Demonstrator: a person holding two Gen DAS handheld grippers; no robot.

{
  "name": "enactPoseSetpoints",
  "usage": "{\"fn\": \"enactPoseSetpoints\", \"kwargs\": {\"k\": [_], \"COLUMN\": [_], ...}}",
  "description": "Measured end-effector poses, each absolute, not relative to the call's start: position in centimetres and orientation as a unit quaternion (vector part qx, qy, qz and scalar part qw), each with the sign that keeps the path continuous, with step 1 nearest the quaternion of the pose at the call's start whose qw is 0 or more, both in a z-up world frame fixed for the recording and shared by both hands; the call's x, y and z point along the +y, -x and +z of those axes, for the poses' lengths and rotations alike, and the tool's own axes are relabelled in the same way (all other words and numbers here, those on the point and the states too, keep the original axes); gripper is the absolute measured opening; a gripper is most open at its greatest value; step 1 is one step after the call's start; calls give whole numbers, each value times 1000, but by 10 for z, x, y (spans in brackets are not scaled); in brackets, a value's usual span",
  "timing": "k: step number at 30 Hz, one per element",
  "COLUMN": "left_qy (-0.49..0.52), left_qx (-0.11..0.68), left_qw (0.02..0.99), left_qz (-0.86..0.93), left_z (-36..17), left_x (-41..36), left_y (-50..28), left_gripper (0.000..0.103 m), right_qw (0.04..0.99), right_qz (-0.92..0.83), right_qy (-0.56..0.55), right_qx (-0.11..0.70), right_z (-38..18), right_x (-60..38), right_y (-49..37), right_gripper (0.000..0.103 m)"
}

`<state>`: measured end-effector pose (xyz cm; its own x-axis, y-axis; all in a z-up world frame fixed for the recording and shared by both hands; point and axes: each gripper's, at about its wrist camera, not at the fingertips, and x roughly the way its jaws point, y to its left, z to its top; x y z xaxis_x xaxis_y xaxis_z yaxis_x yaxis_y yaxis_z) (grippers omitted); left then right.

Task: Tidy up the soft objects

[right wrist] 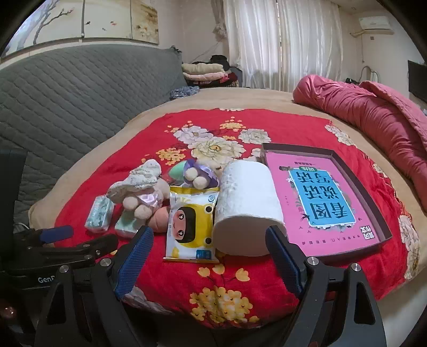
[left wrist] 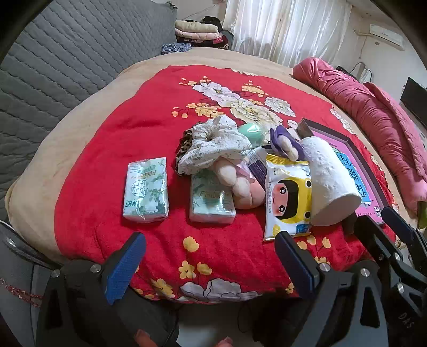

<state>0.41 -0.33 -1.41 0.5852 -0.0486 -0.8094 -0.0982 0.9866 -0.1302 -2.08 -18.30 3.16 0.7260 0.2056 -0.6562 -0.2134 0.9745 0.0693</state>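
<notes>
Setting: a lived-in home bedroom. A bed spread with a red flowered blanket (right wrist: 165, 272) over a tan sheet (right wrist: 240, 97), a grey quilted headboard (right wrist: 66, 106) at far left, and a rolled pink quilt (right wrist: 373, 117) at far right. Far end: white curtains (right wrist: 267, 45) over a window, folded clothes (right wrist: 205, 70) stacked beside them, a wall air conditioner (right wrist: 375, 24) upper right, and painted panels (right wrist: 106, 21) above the headboard.

A: What's round the edges?
B: A grey quilted headboard (right wrist: 66, 101), white curtains (right wrist: 267, 40), an air conditioner (right wrist: 376, 22).
A: And on the bed (right wrist: 240, 97)?
B: A pink duvet (right wrist: 373, 117) at the right; folded clothes (right wrist: 205, 70) beyond the bed.
</notes>
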Motion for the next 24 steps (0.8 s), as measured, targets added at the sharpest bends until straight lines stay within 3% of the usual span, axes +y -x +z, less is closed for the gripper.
{"fn": "enactPoseSetpoints", "kwargs": {"k": [24], "left_qy": [79], "left_qx": [454], "left_qw": [888], "left_qz": [15], "left_z": [-12], "left_x": [-2], "left_y": [-3], "left_gripper": [97], "right_qw": [928], "right_qz": [115], "right_qy": [2], "right_qx": [354], "right_z": [30], "right_x": [-185], "right_y": [20], "right_gripper": [87]}}
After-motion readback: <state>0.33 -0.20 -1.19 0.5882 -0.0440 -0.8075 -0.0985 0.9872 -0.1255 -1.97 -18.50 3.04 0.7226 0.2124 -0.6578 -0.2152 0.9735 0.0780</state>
